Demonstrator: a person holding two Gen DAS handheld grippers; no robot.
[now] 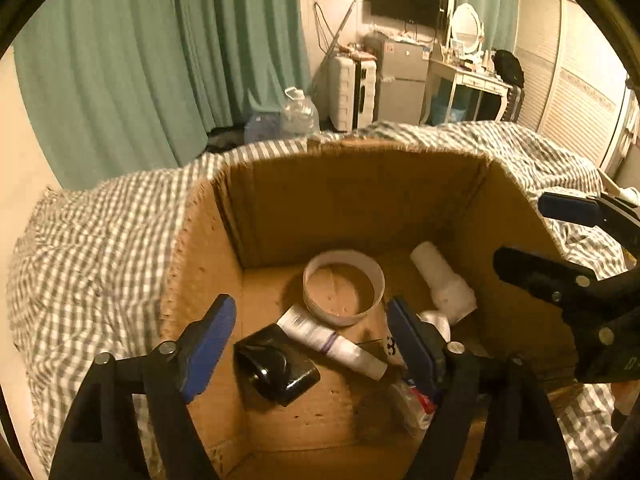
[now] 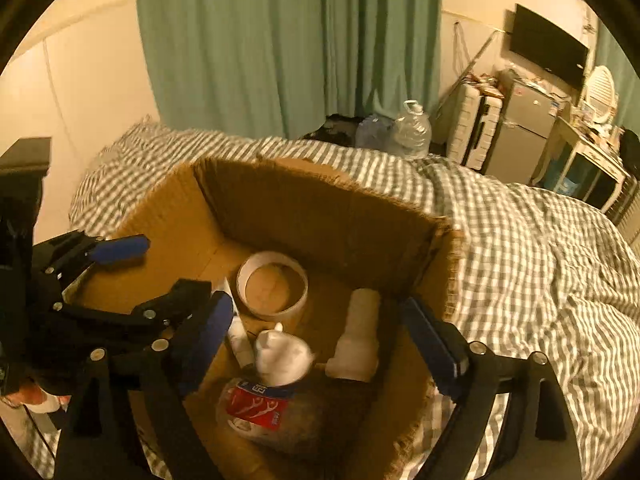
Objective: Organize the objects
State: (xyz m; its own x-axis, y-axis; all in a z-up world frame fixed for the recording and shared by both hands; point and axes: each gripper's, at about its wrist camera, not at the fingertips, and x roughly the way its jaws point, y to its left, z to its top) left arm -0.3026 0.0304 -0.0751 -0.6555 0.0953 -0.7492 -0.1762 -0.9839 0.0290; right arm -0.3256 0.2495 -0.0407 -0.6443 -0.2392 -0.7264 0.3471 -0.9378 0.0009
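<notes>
An open cardboard box (image 1: pixel 352 200) (image 2: pixel 320 216) stands on a checked bed. Inside lie a white tape roll (image 1: pixel 344 292) (image 2: pixel 272 284), a white tube (image 1: pixel 332 342), a black glossy object (image 1: pixel 276 368), a white bottle (image 1: pixel 440 284) (image 2: pixel 358 336), a crumpled white item (image 2: pixel 282 356) and a clear bag with a red label (image 2: pixel 256 404). My left gripper (image 1: pixel 312 344) (image 2: pixel 156 270) hangs open over the tube and the black object, touching neither. My right gripper (image 2: pixel 318 344) (image 1: pixel 532 234) hangs open above the white item and the bag, holding nothing.
The checked bedcover (image 2: pixel 520 264) surrounds the box. Beyond the bed are teal curtains (image 1: pixel 140 60), large water bottles (image 1: pixel 298 114), a white suitcase (image 1: pixel 352 92), a small fridge (image 1: pixel 400 80) and a dressing table (image 1: pixel 472 76). The two grippers stand close side by side over the box.
</notes>
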